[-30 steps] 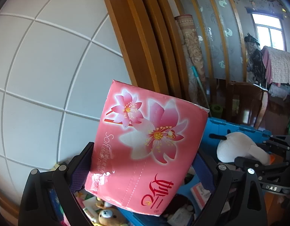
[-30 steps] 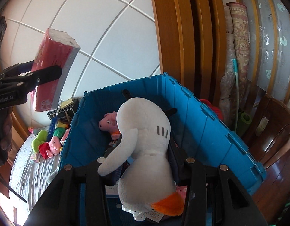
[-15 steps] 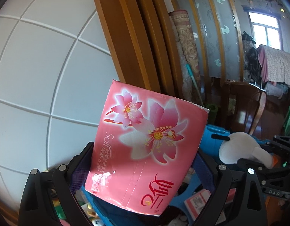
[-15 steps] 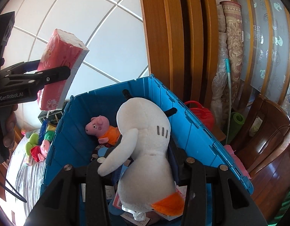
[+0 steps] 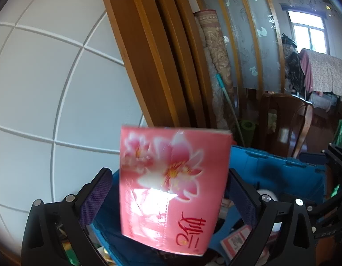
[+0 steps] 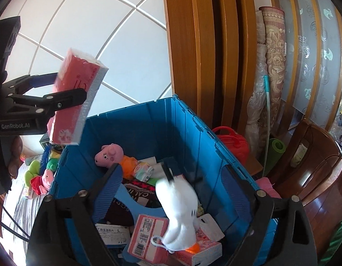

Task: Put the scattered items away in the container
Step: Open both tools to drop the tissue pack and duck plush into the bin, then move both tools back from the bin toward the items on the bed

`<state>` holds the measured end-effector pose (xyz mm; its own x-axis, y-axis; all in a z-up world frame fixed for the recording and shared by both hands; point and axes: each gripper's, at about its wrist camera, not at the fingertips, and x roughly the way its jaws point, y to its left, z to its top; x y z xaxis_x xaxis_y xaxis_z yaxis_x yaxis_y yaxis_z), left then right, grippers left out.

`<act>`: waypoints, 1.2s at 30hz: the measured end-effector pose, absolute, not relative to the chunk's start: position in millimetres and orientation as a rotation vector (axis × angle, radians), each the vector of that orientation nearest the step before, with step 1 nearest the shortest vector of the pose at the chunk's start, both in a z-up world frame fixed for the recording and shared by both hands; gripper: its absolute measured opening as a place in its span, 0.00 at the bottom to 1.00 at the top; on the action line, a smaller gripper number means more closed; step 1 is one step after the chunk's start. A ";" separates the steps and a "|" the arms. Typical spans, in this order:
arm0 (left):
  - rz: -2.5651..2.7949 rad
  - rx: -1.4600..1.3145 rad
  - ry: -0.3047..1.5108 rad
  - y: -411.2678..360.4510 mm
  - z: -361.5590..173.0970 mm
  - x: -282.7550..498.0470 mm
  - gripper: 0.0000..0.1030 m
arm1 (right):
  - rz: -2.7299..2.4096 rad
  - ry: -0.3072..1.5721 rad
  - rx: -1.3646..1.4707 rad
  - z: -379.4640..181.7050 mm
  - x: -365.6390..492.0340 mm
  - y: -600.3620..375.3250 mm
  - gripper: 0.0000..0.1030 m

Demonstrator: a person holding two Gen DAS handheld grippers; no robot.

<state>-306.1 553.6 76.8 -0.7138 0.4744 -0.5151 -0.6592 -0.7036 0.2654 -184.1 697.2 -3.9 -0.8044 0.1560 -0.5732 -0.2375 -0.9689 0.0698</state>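
Note:
A pink tissue pack [image 5: 171, 188] with a flower print sits blurred between the spread fingers of my left gripper [image 5: 168, 199], with gaps at both sides, above the blue crate [image 5: 282, 168]. In the right wrist view the pack [image 6: 75, 97] hangs over the crate's left wall [image 6: 66, 177] beside the left gripper's fingers [image 6: 60, 102]. My right gripper [image 6: 171, 190] is open over the crate. A white plush duck [image 6: 179, 210] is free between its fingers, blurred, above the items inside the crate.
The crate holds a pink pig plush [image 6: 111, 155], tissue packs [image 6: 148, 237] and boxes. Plush toys [image 6: 40, 175] lie on the surface left of the crate. A red case [image 6: 230, 141], rolled mats and a wooden chair [image 6: 315, 168] stand to the right.
Both grippers have opened. The tissue pack has come loose and straightened between the left fingers. The white duck has left the right gripper and dropped toward the crate.

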 end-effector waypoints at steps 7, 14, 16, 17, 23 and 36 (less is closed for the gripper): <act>2.386 -0.555 0.547 549.4 78.0 -313.4 0.99 | 2.788 0.207 -0.882 -6.4 -186.1 697.5 0.88; 2.393 -0.558 0.532 541.7 78.0 -314.4 0.99 | 2.789 0.219 -0.880 -6.6 -184.5 693.7 0.88; 2.393 -0.562 0.529 539.2 78.0 -314.4 0.99 | 2.787 0.220 -0.884 -6.3 -184.2 693.0 0.88; 2.394 -0.562 0.527 538.3 78.1 -314.0 0.99 | 2.788 0.220 -0.883 -6.2 -183.7 692.6 0.88; 2.403 -0.561 0.523 531.5 77.9 -310.7 0.99 | 2.786 0.215 -0.887 -7.3 -180.9 688.6 0.88; 2.426 -0.565 0.504 512.5 79.4 -298.4 0.99 | 2.798 0.194 -0.897 -5.9 -174.7 675.7 0.88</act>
<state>-298.4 512.5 79.4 -0.7352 0.4583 -0.4994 -0.6194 -0.7536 0.2202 -174.7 675.7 -5.9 -0.7968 0.1467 -0.5861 -0.2261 -0.9720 0.0641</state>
